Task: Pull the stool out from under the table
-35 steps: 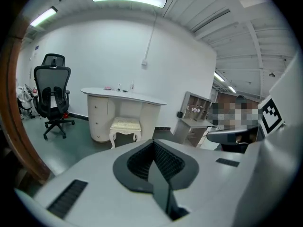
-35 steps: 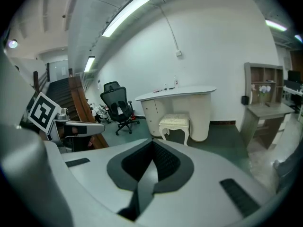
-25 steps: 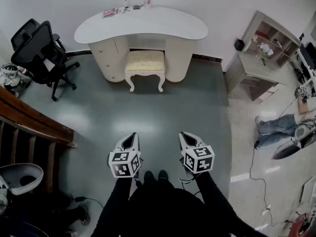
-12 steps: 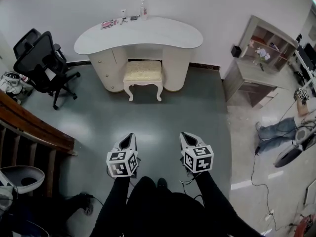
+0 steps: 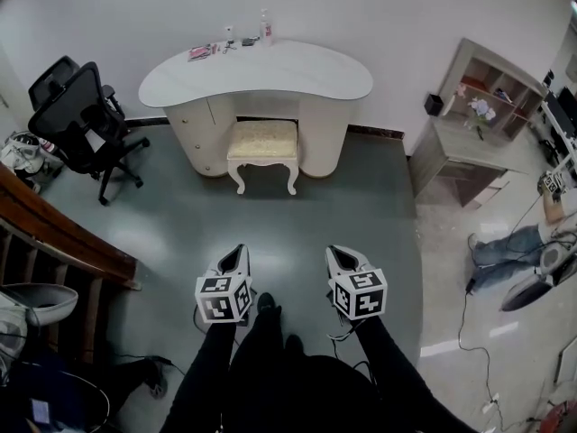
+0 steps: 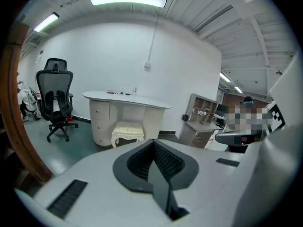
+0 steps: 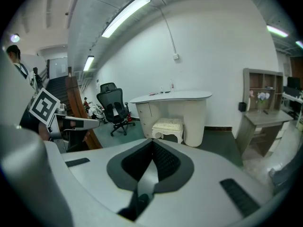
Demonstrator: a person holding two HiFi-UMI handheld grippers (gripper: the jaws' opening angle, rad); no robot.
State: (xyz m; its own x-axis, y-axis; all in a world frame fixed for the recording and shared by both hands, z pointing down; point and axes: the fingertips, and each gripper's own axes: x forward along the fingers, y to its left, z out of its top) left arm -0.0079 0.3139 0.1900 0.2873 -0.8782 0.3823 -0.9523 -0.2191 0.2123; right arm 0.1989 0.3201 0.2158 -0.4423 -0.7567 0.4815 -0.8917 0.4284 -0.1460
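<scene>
Head view, with the clock face centred on the picture. A grey-green floor [image 5: 297, 206] is shown filling the middle of the scene. At 12 o'clock a white kidney-shaped table [image 5: 270, 72] is set against the wall, carried on two pedestals, the left one fitted with drawers. A dark wooden railing [image 5: 54, 228] is seen at 9 o'clock. A black office chair [image 5: 77, 115] is placed at 10 o'clock, beside the table's left end but apart from it. At 2 o'clock a pale shelf unit [image 5: 473, 115] is seen, well apart from the table.

The stool [image 5: 263, 141], cream with a cushioned seat and curved legs, is placed in the recess between the two pedestals at 12 o'clock; its seat and front legs are seen forward of the tabletop's edge, while its rear is hidden beneath the top.

The left gripper [image 5: 236, 253] is held at 7 o'clock and the right gripper [image 5: 338, 253] at 5 o'clock, both pointed toward 12 o'clock and well apart from the stool. In each gripper view the jaws are seen pressed together with nothing between them.

A clear bottle [image 5: 266, 27] and other small items are seen at the back of the tabletop.
</scene>
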